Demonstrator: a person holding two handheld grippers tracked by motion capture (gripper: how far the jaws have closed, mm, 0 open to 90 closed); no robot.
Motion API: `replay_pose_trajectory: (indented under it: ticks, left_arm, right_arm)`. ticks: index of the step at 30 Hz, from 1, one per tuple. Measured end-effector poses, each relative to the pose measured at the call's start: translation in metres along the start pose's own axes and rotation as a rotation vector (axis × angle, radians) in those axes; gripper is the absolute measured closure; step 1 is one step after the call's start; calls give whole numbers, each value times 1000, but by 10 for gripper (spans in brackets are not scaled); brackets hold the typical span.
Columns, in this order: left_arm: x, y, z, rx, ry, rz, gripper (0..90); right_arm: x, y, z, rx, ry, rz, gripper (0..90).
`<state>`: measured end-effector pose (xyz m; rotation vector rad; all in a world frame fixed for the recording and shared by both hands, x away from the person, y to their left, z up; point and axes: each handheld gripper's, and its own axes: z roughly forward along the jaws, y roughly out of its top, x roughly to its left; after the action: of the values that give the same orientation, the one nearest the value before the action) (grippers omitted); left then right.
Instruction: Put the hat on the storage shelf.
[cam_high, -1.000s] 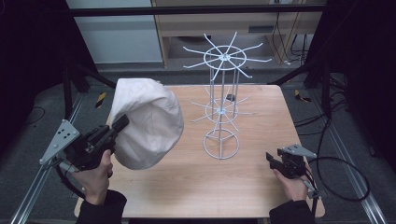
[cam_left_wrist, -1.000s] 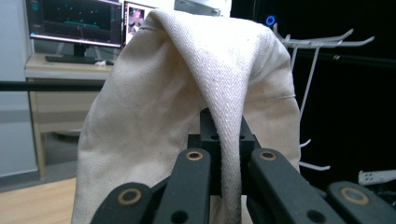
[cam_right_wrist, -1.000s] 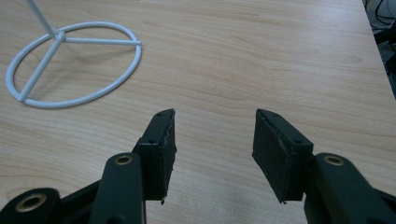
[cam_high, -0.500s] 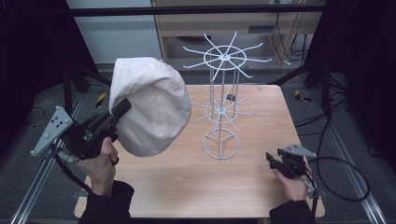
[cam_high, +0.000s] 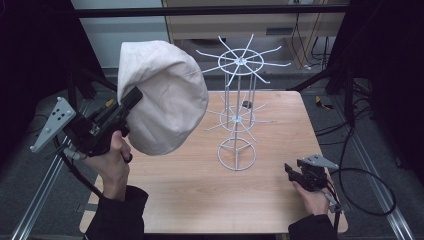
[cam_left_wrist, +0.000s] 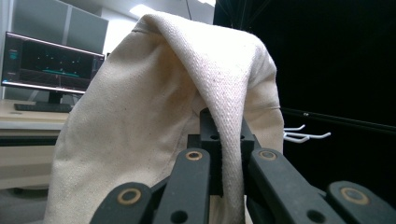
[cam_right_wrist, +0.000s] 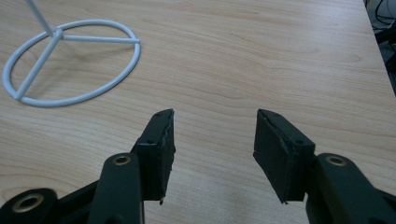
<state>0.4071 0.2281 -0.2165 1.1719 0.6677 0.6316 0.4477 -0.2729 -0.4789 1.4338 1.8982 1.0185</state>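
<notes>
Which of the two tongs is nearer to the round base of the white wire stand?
Right. The right tongs rest open on the table just beside the round base; the left tongs are raised at its far side, shut on the cream hat.

One cream cloth hat (cam_high: 165, 100), one white wire rack (cam_high: 237, 117) on the surface (cam_high: 200, 185). Two hand-held grippers, left (cam_high: 131, 98) and right (cam_high: 290, 172). One monitor (cam_left_wrist: 49, 63).

The soft fabric cap (cam_high: 162, 97) is plain cream. The thin wire rack (cam_high: 237, 120) is white. The wooden counter (cam_high: 200, 185) shows light grain.
</notes>
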Motion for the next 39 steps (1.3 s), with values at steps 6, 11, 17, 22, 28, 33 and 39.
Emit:
replay_pose_trajectory:
  ticks: [6, 11, 17, 22, 28, 33, 39]
  left_arm:
    - [-6, 7, 19, -2, -21, -3, 882]
    - [-9, 5, 39, 21, -31, -5, 882]
    - [-5, -6, 56, 50, -36, -37, 882]
    - [1, -16, 59, 71, -40, -56, 882]
    - [7, -28, 57, 103, -39, -56, 881]
    - [15, -36, 55, 125, -40, -66, 880]
    - [21, -43, 52, 154, -36, -66, 879]
  right_arm:
    - [0, 0, 0, 1, 3, 3, 480]
    - [-1, -1, 1, 1, 1, 0, 480]
    - [-1, -1, 1, 2, 5, 4, 480]
    - [-2, -1, 1, -1, 4, 3, 481]
    - [-2, -3, 2, 2, 10, 7, 481]
    - [-2, -2, 1, 1, 6, 15, 481]
    - [-3, -2, 1, 2, 4, 11, 481]
